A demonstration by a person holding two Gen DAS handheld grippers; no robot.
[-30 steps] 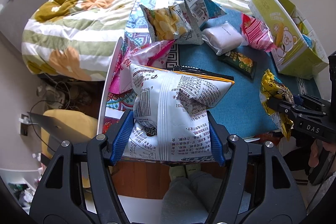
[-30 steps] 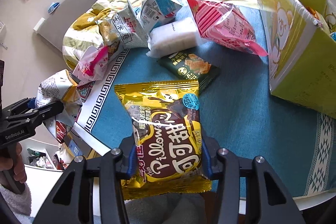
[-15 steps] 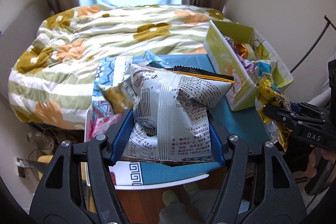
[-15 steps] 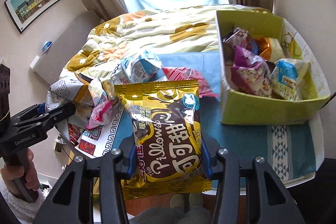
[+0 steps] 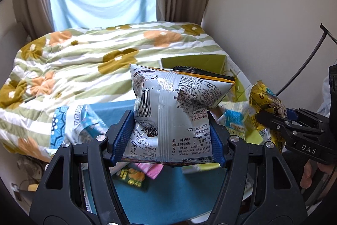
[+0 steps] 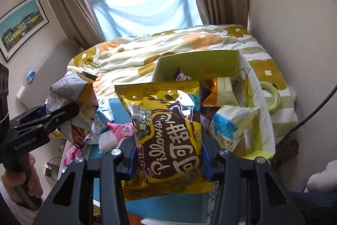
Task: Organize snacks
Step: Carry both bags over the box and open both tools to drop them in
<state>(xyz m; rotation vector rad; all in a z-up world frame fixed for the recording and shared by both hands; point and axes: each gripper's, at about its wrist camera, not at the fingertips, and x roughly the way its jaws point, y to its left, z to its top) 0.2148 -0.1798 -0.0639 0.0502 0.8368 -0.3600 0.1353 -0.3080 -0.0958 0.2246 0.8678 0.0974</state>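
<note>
Two puffy snack bags up in the air, we hold one per tool: left tool (image 5: 171, 136) clenched on the white printed bag (image 5: 179, 111), right tool (image 6: 168, 159) clenched on the gold cocoa-pillow bag (image 6: 166, 136). We judge both light, soft, crinkly, slick film, contents crushable, so pinch low across the body as now, not hard. Green box (image 6: 198, 60) on the desk (image 5: 168, 193) sits just ahead, already holding several packets, room left on top. More loose packets lie on the blue cloth at the bed side, still unsorted
</note>
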